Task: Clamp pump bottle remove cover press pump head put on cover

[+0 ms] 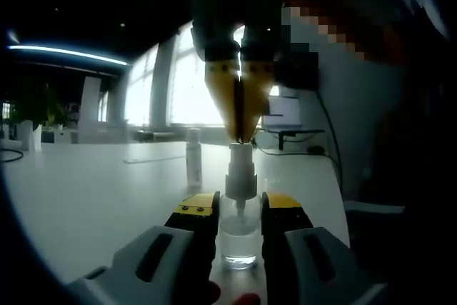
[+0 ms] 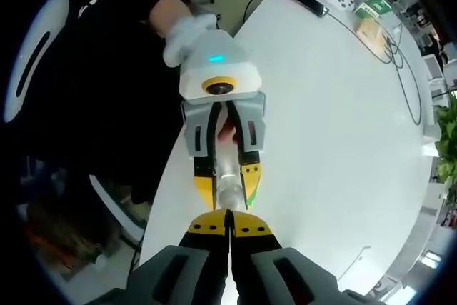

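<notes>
A: Grippers? 
B: Left gripper [image 1: 239,223] is clamped around the pump bottle [image 1: 239,237] on the table [image 1: 93,191]. Right gripper [image 1: 240,130], jaws closed, is set on the pump head [image 1: 240,169].

A: Progress? 
B: Cover judged removed; pressing underway, re-covering left.

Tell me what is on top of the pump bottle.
The right hand-held gripper comes down shut onto the pump head of the pump bottle, which the left hand-held gripper clamps. The head's very top is covered.

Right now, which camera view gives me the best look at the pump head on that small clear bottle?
The left gripper view: the white pump head stands side-on atop the small clear pump bottle. The right gripper view looks down from above, so its own jaws hide the head.
</notes>
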The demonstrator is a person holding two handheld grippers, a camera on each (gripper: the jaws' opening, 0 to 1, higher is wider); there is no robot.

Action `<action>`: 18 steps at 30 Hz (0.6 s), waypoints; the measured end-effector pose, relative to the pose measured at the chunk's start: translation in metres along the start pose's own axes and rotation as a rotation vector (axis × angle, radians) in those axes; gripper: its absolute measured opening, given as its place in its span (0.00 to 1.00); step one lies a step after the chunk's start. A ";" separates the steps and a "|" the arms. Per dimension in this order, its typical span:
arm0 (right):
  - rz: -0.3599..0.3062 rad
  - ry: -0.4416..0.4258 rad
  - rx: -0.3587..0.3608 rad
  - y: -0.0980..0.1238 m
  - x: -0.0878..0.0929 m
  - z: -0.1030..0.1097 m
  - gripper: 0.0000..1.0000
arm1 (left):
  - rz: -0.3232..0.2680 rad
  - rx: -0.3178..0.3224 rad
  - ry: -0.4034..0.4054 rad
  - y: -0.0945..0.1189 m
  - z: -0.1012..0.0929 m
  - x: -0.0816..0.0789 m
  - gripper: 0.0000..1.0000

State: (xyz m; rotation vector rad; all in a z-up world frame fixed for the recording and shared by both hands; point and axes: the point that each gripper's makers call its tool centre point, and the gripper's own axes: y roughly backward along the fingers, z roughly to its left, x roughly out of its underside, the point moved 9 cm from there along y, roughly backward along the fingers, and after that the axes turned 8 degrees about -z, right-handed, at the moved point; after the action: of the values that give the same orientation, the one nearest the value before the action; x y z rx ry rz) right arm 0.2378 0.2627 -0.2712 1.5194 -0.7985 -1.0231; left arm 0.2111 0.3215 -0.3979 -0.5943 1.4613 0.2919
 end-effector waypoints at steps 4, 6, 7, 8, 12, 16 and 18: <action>0.001 0.001 -0.001 0.000 0.000 0.000 0.00 | 0.000 0.000 -0.001 0.000 0.000 0.000 0.15; 0.001 0.001 -0.001 0.000 0.000 0.000 0.00 | 0.000 0.000 -0.001 0.000 0.000 0.000 0.15; 0.000 -0.001 -0.001 0.000 0.000 0.000 0.00 | 0.000 0.000 0.000 0.000 0.000 0.000 0.15; -0.001 -0.001 -0.001 0.000 0.000 0.000 0.00 | 0.000 0.000 -0.001 0.000 0.000 0.000 0.15; -0.001 -0.004 -0.002 0.000 0.000 0.000 0.00 | 0.000 0.000 -0.001 0.000 -0.001 0.000 0.15; 0.001 -0.003 0.000 0.000 0.000 0.000 0.00 | 0.000 0.000 -0.002 0.000 -0.001 0.000 0.15; 0.001 -0.002 0.000 0.000 0.000 0.001 0.00 | 0.001 0.000 -0.002 0.000 -0.001 0.000 0.15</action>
State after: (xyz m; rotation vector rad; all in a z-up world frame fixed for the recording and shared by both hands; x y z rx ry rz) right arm 0.2372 0.2623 -0.2712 1.5181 -0.8010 -1.0241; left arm 0.2101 0.3209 -0.3978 -0.5931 1.4596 0.2926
